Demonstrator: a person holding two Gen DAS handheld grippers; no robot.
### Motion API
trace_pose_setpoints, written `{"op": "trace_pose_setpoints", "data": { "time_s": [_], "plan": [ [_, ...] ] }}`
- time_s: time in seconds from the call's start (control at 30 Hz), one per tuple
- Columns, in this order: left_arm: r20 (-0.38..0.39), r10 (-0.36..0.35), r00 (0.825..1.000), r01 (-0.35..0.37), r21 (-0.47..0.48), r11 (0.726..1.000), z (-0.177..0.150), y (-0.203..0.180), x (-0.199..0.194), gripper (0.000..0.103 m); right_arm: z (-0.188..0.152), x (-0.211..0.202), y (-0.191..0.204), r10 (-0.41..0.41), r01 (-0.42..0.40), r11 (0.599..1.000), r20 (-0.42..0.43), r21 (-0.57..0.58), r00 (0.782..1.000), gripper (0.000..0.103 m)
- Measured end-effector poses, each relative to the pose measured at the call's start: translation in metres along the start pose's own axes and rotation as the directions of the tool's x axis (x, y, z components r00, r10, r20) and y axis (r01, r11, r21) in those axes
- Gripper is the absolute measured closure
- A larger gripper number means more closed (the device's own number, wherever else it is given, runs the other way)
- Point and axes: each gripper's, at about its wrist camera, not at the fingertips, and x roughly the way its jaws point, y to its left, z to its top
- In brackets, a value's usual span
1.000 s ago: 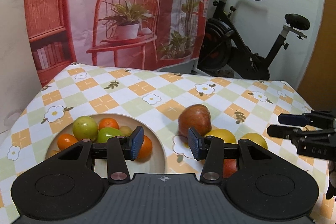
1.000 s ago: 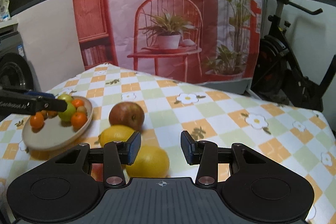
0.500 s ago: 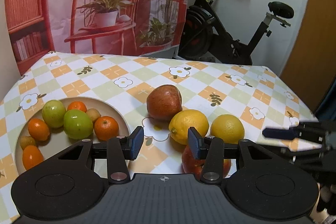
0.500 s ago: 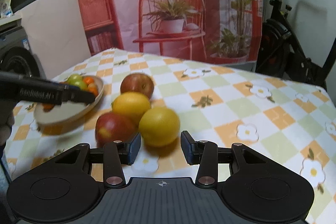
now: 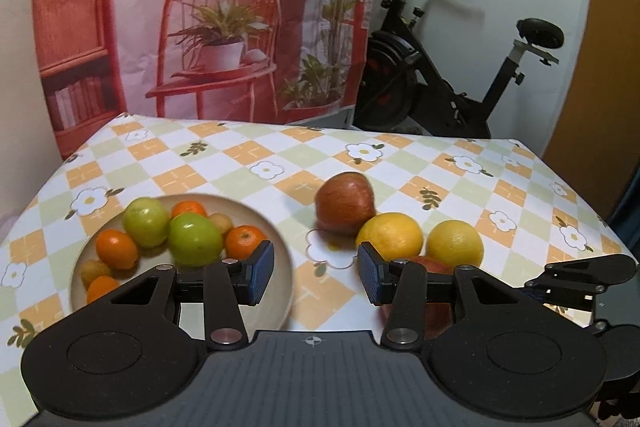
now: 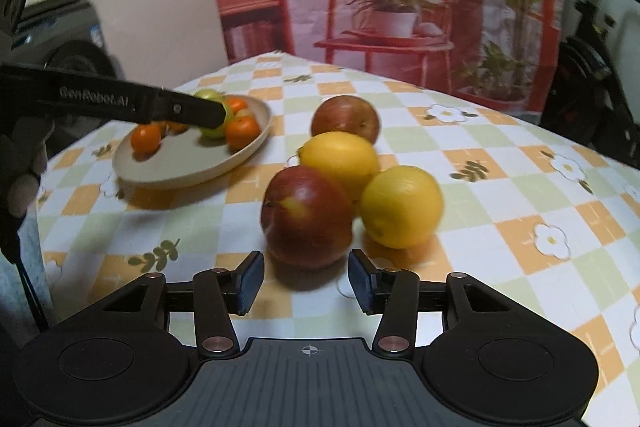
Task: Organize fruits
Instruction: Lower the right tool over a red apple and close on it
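A beige plate [image 5: 280, 247] on the left holds several small oranges and two green fruits [image 5: 195, 239]; it also shows in the right wrist view [image 6: 176, 167]. Right of it lie two red apples [image 5: 345, 203] [image 6: 307, 217] and two lemons [image 5: 390, 235] [image 5: 455, 243] in a cluster. My left gripper [image 5: 316, 277] is open and empty, above the plate's right rim. My right gripper [image 6: 306, 285] is open and empty, just short of the near apple. It shows at the right edge of the left wrist view [image 5: 580, 279].
The table has a checked floral cloth [image 5: 248, 151]. A printed backdrop [image 5: 224, 27] hangs behind it, and an exercise bike [image 5: 460, 67] stands at the back right. The left gripper's finger [image 6: 120, 103] crosses over the plate in the right wrist view.
My right gripper has moved in toward the fruit cluster, the near apple now just ahead of its fingers. My left gripper has shifted its view back toward the plate.
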Motion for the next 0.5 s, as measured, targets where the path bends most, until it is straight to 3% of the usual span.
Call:
{"op": "trace_pose_setpoints", "data": {
  "time_s": [0.17, 0.5],
  "plan": [
    [-0.003, -0.002, 1.0, 0.002, -0.037, 0.999, -0.005, 0.013, -0.002, 0.054, 0.009, 0.015, 0.005, -0.012, 0.012, 0.999, -0.014, -0.031, 1.0, 0.048],
    [-0.007, -0.031, 0.999, 0.031, -0.059, 0.998, -0.009, 0.017, -0.003, 0.054, 0.018, 0.037, 0.007, -0.031, 0.03, 0.998, -0.031, -0.047, 0.999, 0.046]
  ]
}}
